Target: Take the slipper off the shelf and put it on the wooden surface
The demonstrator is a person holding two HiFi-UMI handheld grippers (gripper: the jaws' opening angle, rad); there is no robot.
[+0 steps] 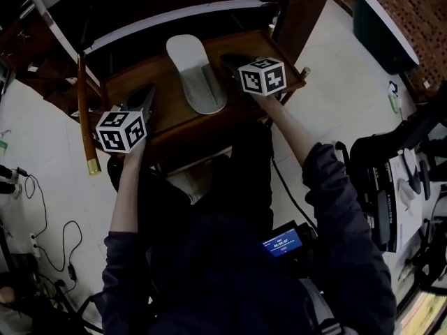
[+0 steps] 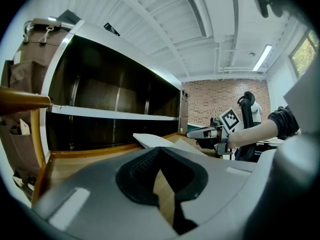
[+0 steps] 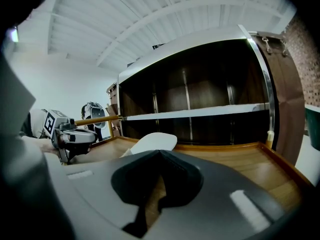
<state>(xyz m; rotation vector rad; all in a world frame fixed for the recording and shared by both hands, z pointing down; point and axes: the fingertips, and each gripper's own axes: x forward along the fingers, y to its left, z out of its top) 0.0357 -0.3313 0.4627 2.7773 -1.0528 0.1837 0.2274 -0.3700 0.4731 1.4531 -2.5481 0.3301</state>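
Note:
A white slipper (image 1: pixel 195 75) lies flat on the wooden surface (image 1: pixel 174 117) in front of the dark shelf unit, between my two grippers. My left gripper (image 1: pixel 143 98) rests low on the wood to the slipper's left, jaws shut and holding nothing. My right gripper (image 1: pixel 232 63) sits just right of the slipper, also shut and holding nothing. In the left gripper view the slipper (image 2: pixel 152 140) shows beyond the closed tips (image 2: pixel 159 149), with the right gripper (image 2: pixel 210 132) further off. In the right gripper view the slipper (image 3: pixel 152 141) lies ahead left of the closed tips (image 3: pixel 160 151).
The shelf unit (image 1: pixel 174 19) behind the wooden surface has a white-edged board (image 3: pixel 200 112) and dark bays. A wooden rod with a brass tip (image 1: pixel 84 110) stands at the left. Cables (image 1: pixel 49 236) trail on the floor; a green bin (image 1: pixel 380 26) and dark equipment (image 1: pixel 391 180) stand right.

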